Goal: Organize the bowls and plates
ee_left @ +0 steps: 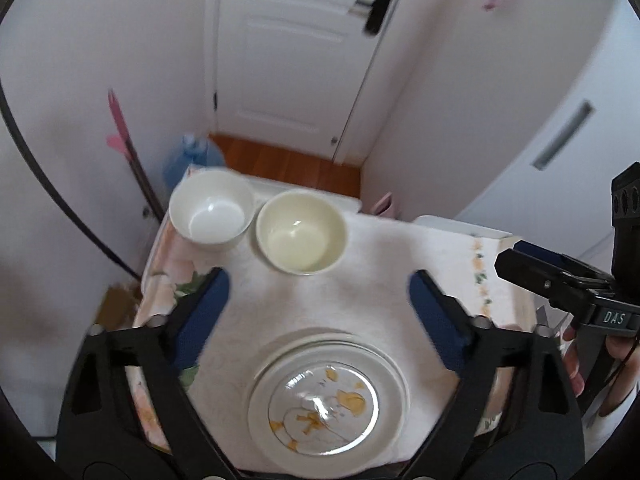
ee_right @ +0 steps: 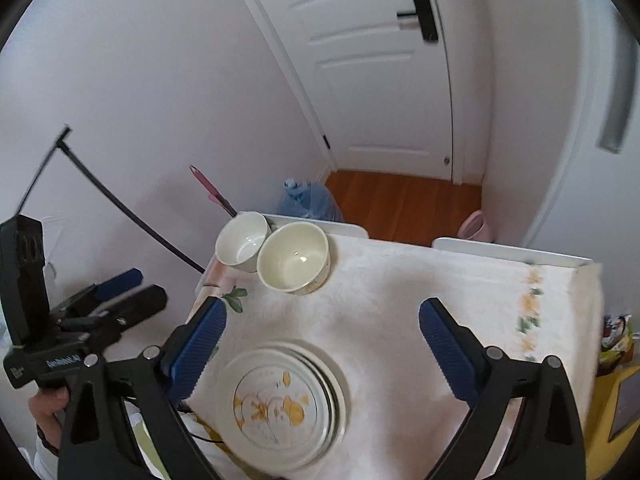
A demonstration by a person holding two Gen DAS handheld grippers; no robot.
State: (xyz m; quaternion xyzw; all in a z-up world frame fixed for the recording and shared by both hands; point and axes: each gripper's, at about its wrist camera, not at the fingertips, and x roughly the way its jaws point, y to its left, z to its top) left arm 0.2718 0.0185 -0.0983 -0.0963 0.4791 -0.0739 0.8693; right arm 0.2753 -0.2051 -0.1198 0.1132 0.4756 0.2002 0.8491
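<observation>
While hovering above desk (ee_left: 380,248): left hand-held gripper (ee_left: 318,308) spread, empty; right hand-held gripper (ee_right: 322,334) spread, empty. Stacked plates (ee_left: 328,396) near front edge, white bowl (ee_left: 212,210) touching cream bowl (ee_left: 301,232) at far corner (precarious). Clumsy grab risks knocking white bowl off.

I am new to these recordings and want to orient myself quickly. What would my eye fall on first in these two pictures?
First, the stack of plates with a yellow cartoon print, at the near edge of the table's floral tablecloth. Next, two empty bowls side by side at the far left corner: a white bowl and a cream bowl. Both the left gripper and the right gripper hover above the table, jaws open and holding nothing.
</observation>
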